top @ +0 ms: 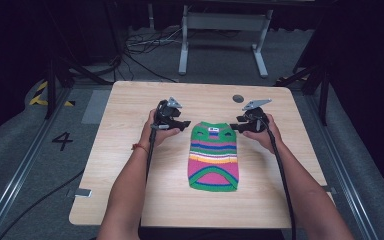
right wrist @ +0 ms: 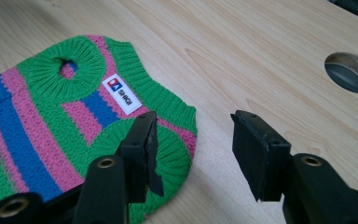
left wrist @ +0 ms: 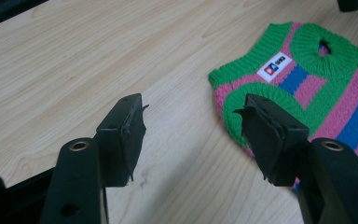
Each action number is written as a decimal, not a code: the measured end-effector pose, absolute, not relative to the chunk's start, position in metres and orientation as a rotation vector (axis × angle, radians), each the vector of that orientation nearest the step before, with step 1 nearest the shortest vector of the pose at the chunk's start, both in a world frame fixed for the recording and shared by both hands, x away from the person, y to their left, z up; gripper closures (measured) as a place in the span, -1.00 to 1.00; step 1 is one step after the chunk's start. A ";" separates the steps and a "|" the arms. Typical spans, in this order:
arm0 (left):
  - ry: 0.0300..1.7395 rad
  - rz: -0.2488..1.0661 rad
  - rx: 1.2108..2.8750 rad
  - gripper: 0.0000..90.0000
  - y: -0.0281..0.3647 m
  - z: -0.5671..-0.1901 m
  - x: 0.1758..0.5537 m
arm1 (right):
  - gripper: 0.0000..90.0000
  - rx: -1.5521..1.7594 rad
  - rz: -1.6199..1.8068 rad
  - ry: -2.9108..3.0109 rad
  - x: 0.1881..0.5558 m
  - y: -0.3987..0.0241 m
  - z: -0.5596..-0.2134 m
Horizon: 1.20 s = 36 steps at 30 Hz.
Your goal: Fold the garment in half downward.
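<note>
A small knitted sweater (top: 213, 156) with green, pink and blue stripes lies flat on the middle of the wooden table (top: 130, 150), its neck end farthest from the person. A white label (left wrist: 273, 66) sits at its collar. My left gripper (top: 184, 124) hovers just left of the sweater's top corner, open, one jaw over the sweater's (left wrist: 307, 79) green sleeve edge and the other over bare wood. My right gripper (top: 234, 126) stands open at the top right corner; its left jaw overlaps the sweater's (right wrist: 51, 116) green sleeve edge. Neither holds anything.
A round cable hole (top: 238, 98) is set in the table behind the sweater, seen also as a hole (right wrist: 349, 72) beyond my right jaws. Metal desk legs (top: 223, 40) and loose cables (top: 145, 47) lie on the floor past the table's far edge.
</note>
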<state>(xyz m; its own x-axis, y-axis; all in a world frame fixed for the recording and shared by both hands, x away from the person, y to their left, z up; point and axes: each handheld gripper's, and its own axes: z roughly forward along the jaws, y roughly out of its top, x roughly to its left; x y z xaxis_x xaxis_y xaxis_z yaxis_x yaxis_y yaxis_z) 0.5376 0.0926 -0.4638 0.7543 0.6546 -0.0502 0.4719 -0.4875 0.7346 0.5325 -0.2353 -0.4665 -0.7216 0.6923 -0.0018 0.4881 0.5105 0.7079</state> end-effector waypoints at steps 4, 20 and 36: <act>0.849 0.283 2.171 -0.09 0.079 -0.469 0.547 | 0.22 0.988 0.991 2.477 0.540 -0.229 -0.471; 0.894 0.269 2.256 -0.02 0.040 -0.497 0.566 | 0.31 1.052 0.964 2.506 0.553 -0.213 -0.493; 0.899 0.156 2.221 0.41 0.041 -0.501 0.561 | 0.65 1.107 1.028 2.551 0.558 -0.214 -0.498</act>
<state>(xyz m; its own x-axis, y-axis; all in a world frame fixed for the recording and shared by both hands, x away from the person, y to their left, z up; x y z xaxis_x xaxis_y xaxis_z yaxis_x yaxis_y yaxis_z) 0.5606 0.0414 -0.5006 0.7489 0.6460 -0.1479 0.5581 -0.4944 0.6664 0.5578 -0.2138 -0.4977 -0.7077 0.6985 0.1058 0.5766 0.4846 0.6578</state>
